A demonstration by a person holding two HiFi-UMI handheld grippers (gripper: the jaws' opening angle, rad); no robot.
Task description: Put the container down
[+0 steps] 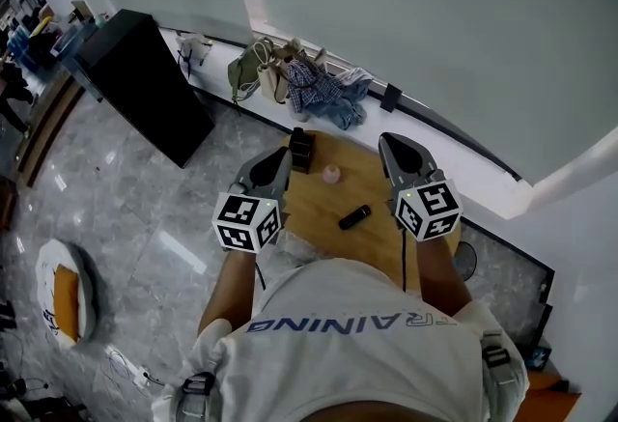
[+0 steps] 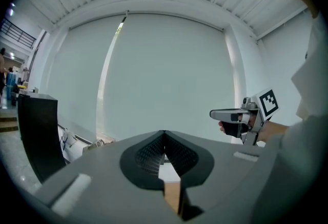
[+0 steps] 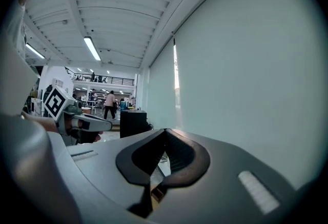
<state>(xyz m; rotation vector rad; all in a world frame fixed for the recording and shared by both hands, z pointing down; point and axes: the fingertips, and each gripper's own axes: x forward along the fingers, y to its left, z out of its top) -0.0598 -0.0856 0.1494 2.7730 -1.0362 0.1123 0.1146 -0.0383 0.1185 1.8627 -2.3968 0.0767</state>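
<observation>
A small wooden table (image 1: pixel 372 237) stands below me. On it are a small pale pink container (image 1: pixel 331 175), a black boxy object (image 1: pixel 300 148) at the far edge and a black pen-like stick (image 1: pixel 354 216). My left gripper (image 1: pixel 283 156) hovers over the table's left side, jaws together with nothing in them (image 2: pixel 164 135). Over the right side my right gripper (image 1: pixel 389 142) is likewise shut and holds nothing (image 3: pixel 165 131). Both point forward at a pale wall, raised above the table. Each one shows from the side in the other's view: the right gripper (image 2: pixel 214 114) and the left gripper (image 3: pixel 100 124).
A black cabinet (image 1: pixel 145 82) stands at the left on the marble floor. Bags and a checked cloth (image 1: pixel 314 82) lie on the ledge behind the table. A round white and orange object (image 1: pixel 63 290) sits on the floor at the far left. People walk in the distant hall (image 3: pixel 110 104).
</observation>
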